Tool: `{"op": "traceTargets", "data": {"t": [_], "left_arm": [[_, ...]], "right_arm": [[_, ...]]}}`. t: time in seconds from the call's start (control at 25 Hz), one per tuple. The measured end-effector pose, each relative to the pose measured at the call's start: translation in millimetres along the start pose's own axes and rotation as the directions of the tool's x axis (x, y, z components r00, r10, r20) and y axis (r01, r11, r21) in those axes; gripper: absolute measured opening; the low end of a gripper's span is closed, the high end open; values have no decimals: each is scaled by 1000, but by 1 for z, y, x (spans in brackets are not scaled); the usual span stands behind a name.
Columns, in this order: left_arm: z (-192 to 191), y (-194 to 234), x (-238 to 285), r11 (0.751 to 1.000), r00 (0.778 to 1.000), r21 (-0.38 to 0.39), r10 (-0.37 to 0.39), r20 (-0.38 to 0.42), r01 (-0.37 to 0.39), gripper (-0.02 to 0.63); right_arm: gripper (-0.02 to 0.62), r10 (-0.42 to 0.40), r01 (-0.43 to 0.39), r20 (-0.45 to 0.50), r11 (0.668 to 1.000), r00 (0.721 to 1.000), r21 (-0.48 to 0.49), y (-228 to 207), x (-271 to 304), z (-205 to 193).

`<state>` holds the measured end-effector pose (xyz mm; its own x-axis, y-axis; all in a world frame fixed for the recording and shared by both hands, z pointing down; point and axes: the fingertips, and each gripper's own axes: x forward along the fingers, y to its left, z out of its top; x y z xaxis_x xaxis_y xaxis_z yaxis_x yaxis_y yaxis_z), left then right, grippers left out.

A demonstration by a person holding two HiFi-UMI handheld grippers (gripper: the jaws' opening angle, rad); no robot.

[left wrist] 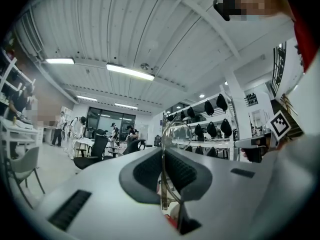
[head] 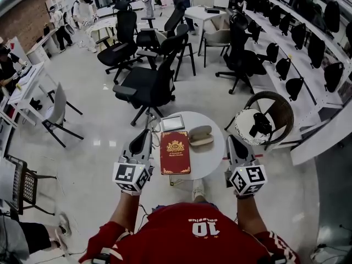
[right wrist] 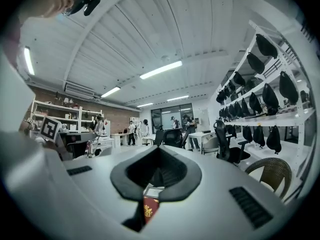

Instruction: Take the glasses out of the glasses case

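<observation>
Glasses clamped in left tool beside table rim; right tool closed, empty.

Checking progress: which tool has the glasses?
The left tool: its jaws pinch the wire-framed glasses, while the right tool is shut with nothing between its jaws.

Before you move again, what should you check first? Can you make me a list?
1. Are the glasses out of the case? ok.
2. Is the left gripper shut on the glasses? ok.
3. Is the right gripper empty? ok, jaws together.
4. Is there bare table to set them on? ok.
5. Is the case closed? cannot tell.
</observation>
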<state>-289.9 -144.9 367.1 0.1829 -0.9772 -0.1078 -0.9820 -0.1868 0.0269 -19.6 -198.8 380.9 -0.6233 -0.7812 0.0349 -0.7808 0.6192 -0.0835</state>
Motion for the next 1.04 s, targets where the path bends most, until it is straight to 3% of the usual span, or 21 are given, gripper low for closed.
{"op": "traceTargets", "data": {"t": [0.44, 1.04], "left_arm": [[0, -1, -5, 1000, 1000, 27, 8, 1, -8, 20], [-1, -8, -9, 999, 1000, 42, -6, -11, 6, 20]], "right_arm": [[15, -34, 34, 14, 999, 999, 2, -10, -6, 3], [15, -8, 8, 14, 1000, 1000, 9, -1, -11, 4]]}}
